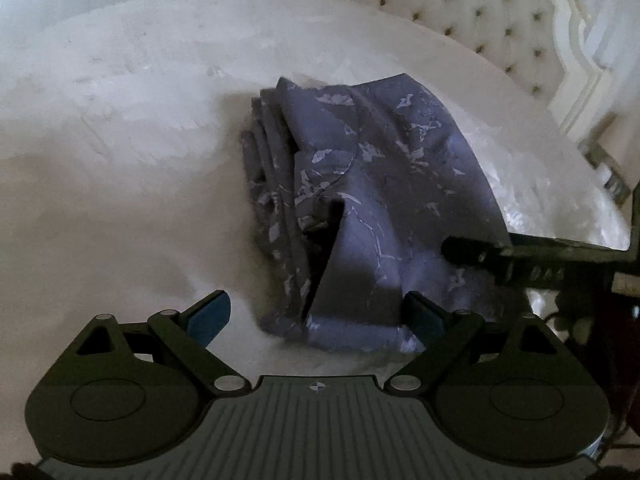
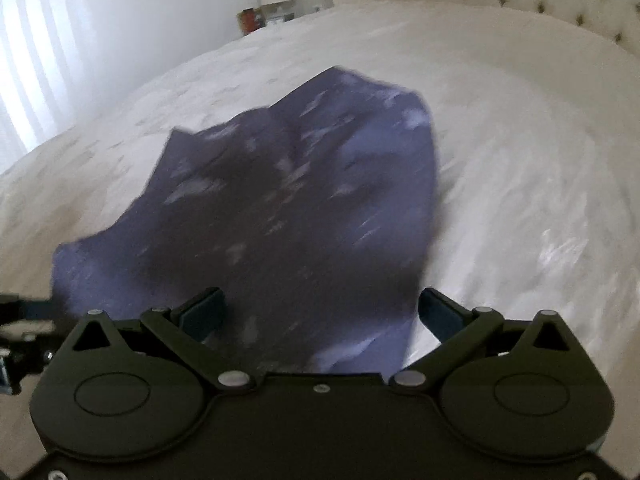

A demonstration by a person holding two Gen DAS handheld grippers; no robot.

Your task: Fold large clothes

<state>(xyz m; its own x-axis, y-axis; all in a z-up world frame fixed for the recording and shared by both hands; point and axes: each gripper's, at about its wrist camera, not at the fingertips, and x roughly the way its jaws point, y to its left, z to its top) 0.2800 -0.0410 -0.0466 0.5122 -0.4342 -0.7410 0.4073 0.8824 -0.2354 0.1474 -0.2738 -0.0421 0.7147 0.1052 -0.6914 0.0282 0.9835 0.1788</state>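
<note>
A folded purple garment [image 1: 360, 200] with a pale leaf-like print lies near the middle of the bed [image 1: 120, 160], on its white bedspread. Along the garment's left side in the left wrist view the stacked fold edges show as several layers, and a top flap stands slightly lifted, leaving a dark gap beneath it. Its far corner points toward the tufted headboard [image 1: 460, 12].

The left tongs [image 1: 316, 314] are spread wide over the garment's near edge with nothing gripped; one blue pad hangs over bare bedspread, the other over the cloth. The right tongs [image 2: 320, 312] also stand wide apart above the near end of the garment, holding nothing; that view is smeared by motion, so the cloth's outline there is soft. A dark arm of the right tongs reaches in from the right of the left view.

White bedspread lies open on every side of the garment, broadest to the left. A bedside stand with small items [image 2: 264, 16] sits beyond the far edge.
</note>
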